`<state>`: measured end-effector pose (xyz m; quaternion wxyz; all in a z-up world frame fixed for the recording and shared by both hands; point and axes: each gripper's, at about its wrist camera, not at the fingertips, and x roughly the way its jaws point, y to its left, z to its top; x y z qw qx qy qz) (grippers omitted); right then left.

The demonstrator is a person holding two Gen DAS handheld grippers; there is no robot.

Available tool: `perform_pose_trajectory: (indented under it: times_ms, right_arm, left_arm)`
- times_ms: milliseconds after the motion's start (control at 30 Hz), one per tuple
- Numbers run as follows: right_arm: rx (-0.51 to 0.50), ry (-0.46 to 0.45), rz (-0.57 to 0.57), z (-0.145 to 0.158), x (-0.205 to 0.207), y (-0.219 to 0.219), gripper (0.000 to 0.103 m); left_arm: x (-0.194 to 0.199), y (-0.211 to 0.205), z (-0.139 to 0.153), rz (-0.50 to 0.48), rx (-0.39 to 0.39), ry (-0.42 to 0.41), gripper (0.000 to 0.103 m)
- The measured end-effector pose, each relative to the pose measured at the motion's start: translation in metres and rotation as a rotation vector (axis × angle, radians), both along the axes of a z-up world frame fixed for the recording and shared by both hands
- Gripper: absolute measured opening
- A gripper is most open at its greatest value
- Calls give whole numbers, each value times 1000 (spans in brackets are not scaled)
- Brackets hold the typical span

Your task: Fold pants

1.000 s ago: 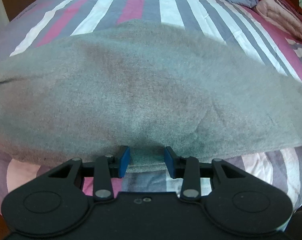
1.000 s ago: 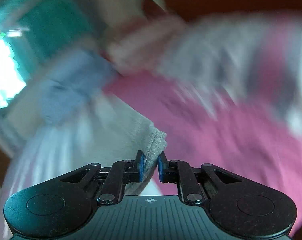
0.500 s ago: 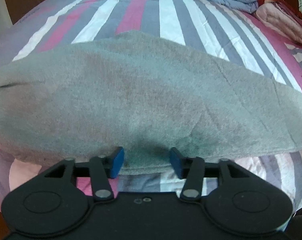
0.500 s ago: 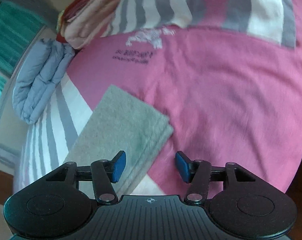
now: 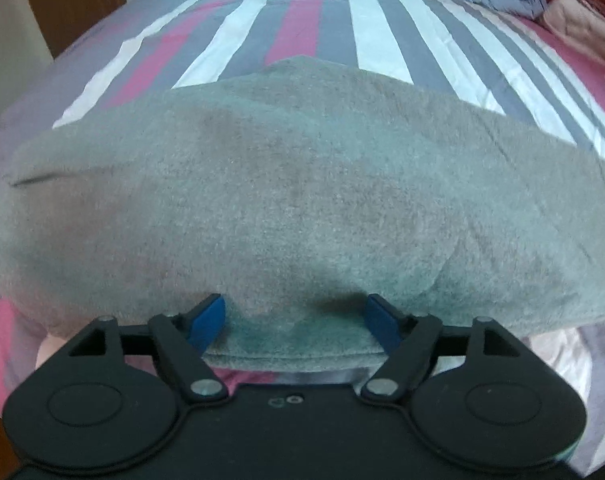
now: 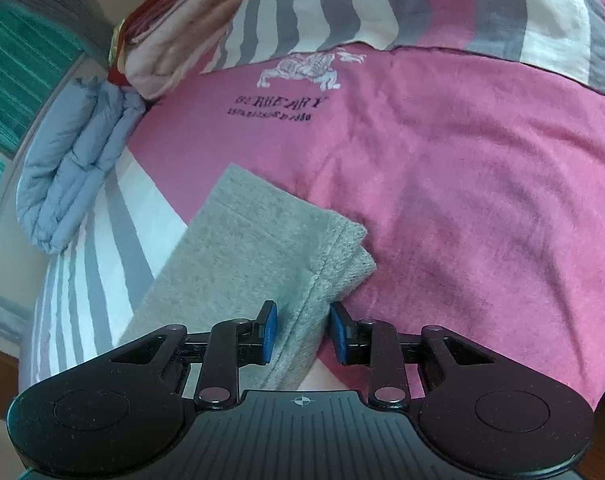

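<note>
- Grey fleece pants (image 5: pixel 302 200), one pair, lie flat across the striped bedspread (image 5: pixel 374 24).
- Two folded bundles sit at the far side of the bed: one blue quilt (image 6: pixel 74 168), one pink blanket (image 6: pixel 182 36).
- Left gripper (image 5: pixel 298 320): jaws wide and opening, blue pads clear of the cloth; the near edge of the pants lies between them, let go.
- Right gripper (image 6: pixel 300 330): jaws closing around the hemmed cuff end; the pads stand just off the fabric, no pinch yet.
- Both ends of the pants run past the edges of the left wrist view; printed lettering (image 6: pixel 276 106) on the pink area is too blurred to read for certain.
</note>
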<state>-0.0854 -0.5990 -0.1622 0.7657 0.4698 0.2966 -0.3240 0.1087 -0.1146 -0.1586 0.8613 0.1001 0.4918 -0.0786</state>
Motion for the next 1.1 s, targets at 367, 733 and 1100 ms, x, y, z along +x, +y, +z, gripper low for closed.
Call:
perform_pose_trajectory:
  times_ms: [367, 733, 1100]
  right_arm:
    - [-140, -87, 25, 44, 3, 15, 12]
    - [-611, -281, 517, 155, 77, 182, 13]
    - [-572, -269, 995, 92, 138, 390, 13]
  left_arm:
    - [-9, -19, 28, -60, -121, 30, 57]
    - [20, 40, 38, 92, -250, 47, 57]
    - [29, 108, 36, 193, -267, 29, 57]
